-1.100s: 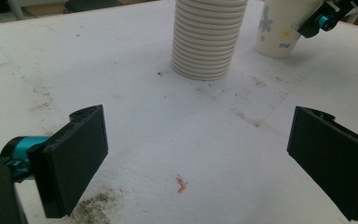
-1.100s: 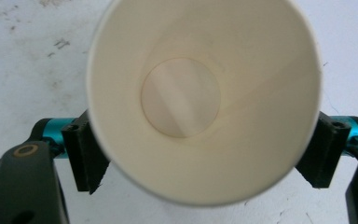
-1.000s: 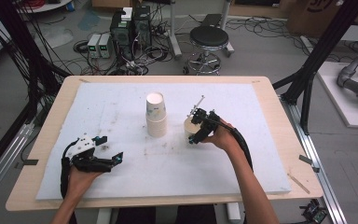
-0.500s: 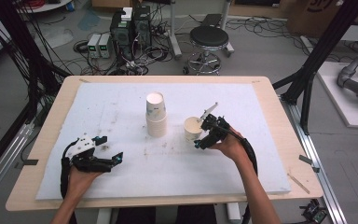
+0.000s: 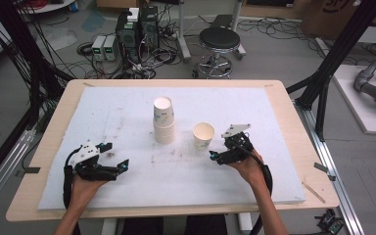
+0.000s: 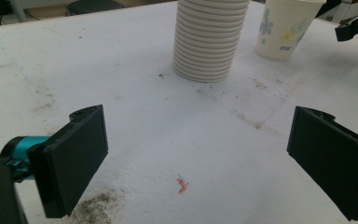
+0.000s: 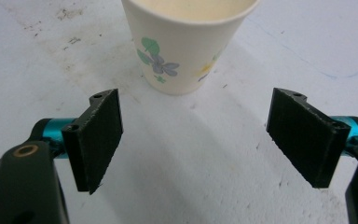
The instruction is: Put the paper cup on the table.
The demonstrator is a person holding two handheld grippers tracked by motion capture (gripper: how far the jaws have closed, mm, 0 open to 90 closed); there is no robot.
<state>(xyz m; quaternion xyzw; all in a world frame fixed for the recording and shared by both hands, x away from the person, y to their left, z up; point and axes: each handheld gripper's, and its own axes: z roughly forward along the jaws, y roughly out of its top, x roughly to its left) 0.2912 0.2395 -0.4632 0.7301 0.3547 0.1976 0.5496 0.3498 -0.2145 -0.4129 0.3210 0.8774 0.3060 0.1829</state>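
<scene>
High view: single paper cup (image 5: pixel 203 135) upright mid-mat, just right of cup stack (image 5: pixel 164 119), apart from right gripper (image 5: pixel 219 157), jaws wide, empty. Left gripper (image 5: pixel 119 170) likewise spread, open mat (image 5: pixel 127 107) ahead. Flower print on cup; lettering unreadable.

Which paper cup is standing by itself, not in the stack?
The single cup with the flower print, right of the stack of cups, just ahead of the right gripper.
</scene>
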